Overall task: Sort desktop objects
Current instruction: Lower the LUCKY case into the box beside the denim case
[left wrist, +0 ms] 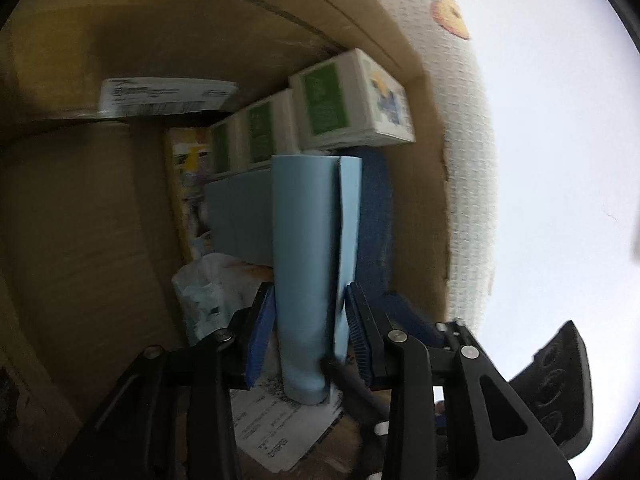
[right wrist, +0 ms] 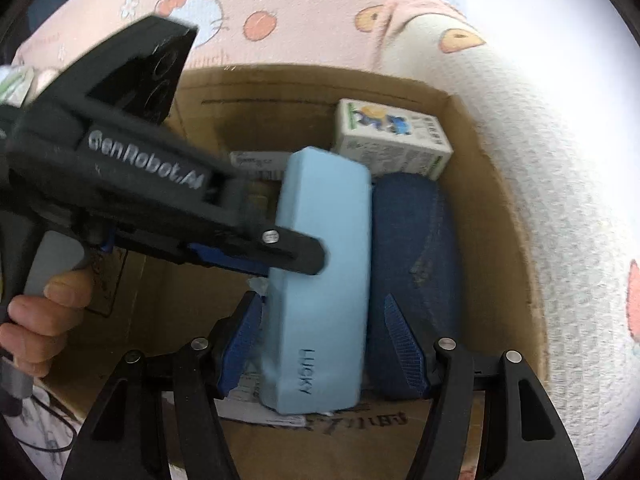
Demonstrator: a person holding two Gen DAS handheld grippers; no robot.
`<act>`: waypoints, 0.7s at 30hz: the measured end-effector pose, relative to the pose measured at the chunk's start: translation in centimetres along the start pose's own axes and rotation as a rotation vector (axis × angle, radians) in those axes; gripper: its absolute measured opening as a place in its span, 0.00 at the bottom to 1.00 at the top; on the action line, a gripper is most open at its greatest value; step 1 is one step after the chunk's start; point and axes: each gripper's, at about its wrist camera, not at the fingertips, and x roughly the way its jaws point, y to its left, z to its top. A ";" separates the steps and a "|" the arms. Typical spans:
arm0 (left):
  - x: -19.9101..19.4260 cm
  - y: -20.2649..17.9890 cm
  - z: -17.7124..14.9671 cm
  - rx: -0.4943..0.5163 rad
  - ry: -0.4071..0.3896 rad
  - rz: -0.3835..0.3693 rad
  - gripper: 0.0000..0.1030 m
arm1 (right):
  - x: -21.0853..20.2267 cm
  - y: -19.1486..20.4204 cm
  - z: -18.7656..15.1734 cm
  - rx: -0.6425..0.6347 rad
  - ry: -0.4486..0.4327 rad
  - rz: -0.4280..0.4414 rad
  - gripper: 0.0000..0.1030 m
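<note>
A cardboard box (right wrist: 500, 216) sits on a cartoon-print cloth (right wrist: 304, 4), already part filled along its right wall. Inside it, a light blue case (right wrist: 320, 280) marked "LUCKY" lies beside a dark blue case (right wrist: 416, 240), the two touching side by side, their long axes running from the box's near edge toward its far wall. A white carton with green panels (right wrist: 392, 140) stands in the far right corner, with more of the same kind in a row behind it in the left wrist view. Loose printed papers (left wrist: 276, 428) lie on the box floor under the light blue case.

The left gripper (left wrist: 308, 332), held in a person's hand (right wrist: 36, 320), comes in from the box's left side; its jaws straddle the light blue case across its width, one pad touching, the other showing a sliver of gap, so a firm clamp cannot be confirmed. The right gripper (right wrist: 324, 352) hovers over the case's near end, its jaws apart and clear of it. The left looks the nearer and better placed to settle or free the case.
</note>
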 end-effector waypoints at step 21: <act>-1.1 0.8 0.0 0.005 -0.017 -0.007 0.13 | 0.6 1.0 -0.5 0.002 0.072 -0.056 0.36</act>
